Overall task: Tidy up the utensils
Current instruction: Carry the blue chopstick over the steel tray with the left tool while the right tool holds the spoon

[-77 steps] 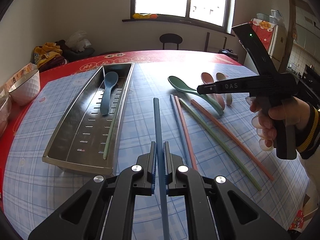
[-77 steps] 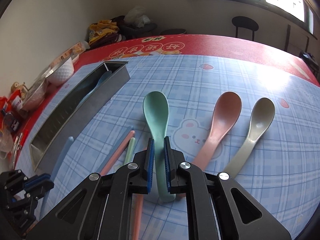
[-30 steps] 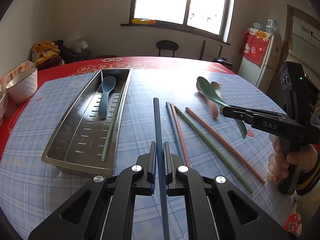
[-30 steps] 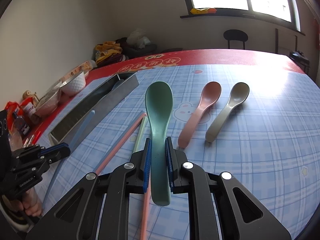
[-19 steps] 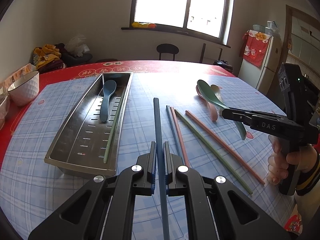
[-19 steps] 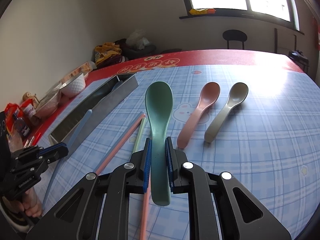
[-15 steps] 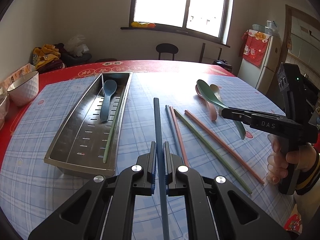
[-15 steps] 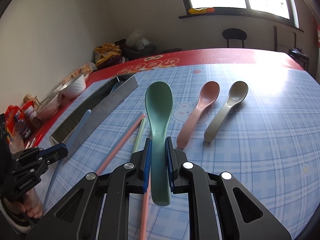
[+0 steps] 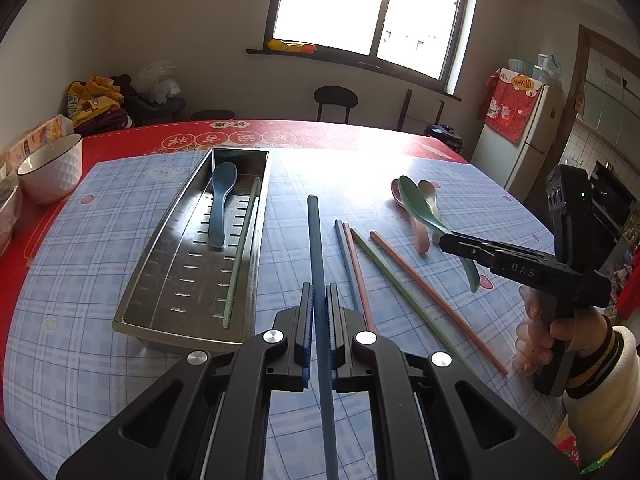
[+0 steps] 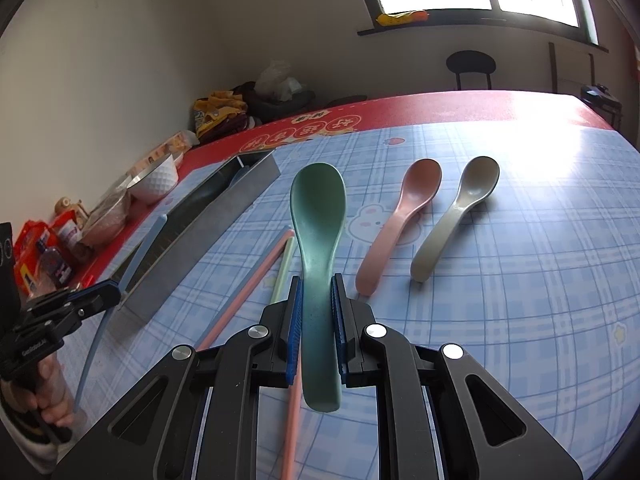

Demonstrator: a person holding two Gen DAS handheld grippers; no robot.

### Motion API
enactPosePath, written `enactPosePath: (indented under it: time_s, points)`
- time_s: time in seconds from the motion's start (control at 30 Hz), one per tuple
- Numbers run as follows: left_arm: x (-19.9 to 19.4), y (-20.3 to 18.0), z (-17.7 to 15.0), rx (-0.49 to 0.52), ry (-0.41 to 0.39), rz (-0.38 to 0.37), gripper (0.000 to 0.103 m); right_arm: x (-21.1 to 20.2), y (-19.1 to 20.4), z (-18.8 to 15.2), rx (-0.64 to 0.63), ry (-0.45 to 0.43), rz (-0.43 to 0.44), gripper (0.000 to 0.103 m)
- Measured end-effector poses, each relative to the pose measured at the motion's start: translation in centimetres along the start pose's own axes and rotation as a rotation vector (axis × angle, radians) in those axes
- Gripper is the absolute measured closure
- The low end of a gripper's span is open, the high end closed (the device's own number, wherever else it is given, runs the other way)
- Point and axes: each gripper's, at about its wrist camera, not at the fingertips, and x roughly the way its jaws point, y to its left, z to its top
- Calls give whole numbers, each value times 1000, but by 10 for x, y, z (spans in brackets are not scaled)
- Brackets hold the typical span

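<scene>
Left gripper (image 9: 320, 312) low in the centre of the left wrist view, fingers pressed tight on the dark blue chopstick (image 9: 314, 248), which runs straight up the middle of the frame between the pads and sticks out well beyond the tips, clear of the cloth. Over in the right wrist view the right gripper (image 10: 317, 308) sits bottom centre, pinching the green spoon (image 10: 318, 216) by its handle; the bowl of the spoon rises above the fingertips toward the middle of the frame, and the handle end pokes out below the pads.

Just left of the left gripper's tips lies the metal tray (image 9: 160, 264), running up toward the upper centre, and inside it there's a blue spoon (image 9: 221, 200) and a pale green chopstick (image 9: 240, 260) along its right side. Right of the held chopstick, loose on the blue checked tablecloth (image 9: 80, 280), a blue chopstick (image 9: 345, 256), a pink chopstick (image 9: 357, 272), a green chopstick (image 9: 400, 292) and another pink chopstick (image 9: 432, 296) fan out toward the lower right. From the right wrist view, a pink spoon (image 10: 404, 216) and a grey spoon (image 10: 460, 212) rest side by side, upper right of the held spoon, flat on the cloth. A white bowl (image 9: 52, 172) stands at the left edge of the left wrist view, on the red table border
</scene>
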Motion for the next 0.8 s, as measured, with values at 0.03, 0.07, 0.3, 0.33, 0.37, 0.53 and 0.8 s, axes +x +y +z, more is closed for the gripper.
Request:
enactPosePath:
  time_s: [0.03, 0.07, 0.3, 0.33, 0.37, 0.53, 0.8]
  points:
    - [-2, 2, 3, -7, 0, -6, 97, 0, 0, 0, 2, -1, 3, 89]
    - [-3, 5, 7, -11, -1, -7, 97, -1, -1, -1, 3, -2, 6, 89]
    - [-2, 24, 55, -17, 3, 8, 97, -3, -4, -2, 11, -3, 21, 89]
    - [1, 27, 65, -17, -4, 17, 97, -3, -5, -2, 14, -3, 22, 89]
    - [4, 30, 75, -19, -10, 23, 97, -3, -6, -2, 18, -5, 21, 89]
    - [46, 41, 114, 4, 46, 59, 97, -8, -11, -3, 44, -33, 22, 89]
    - [120, 55, 110, 18, 245, 93, 97, -9, -16, -4, 68, -35, 38, 89]
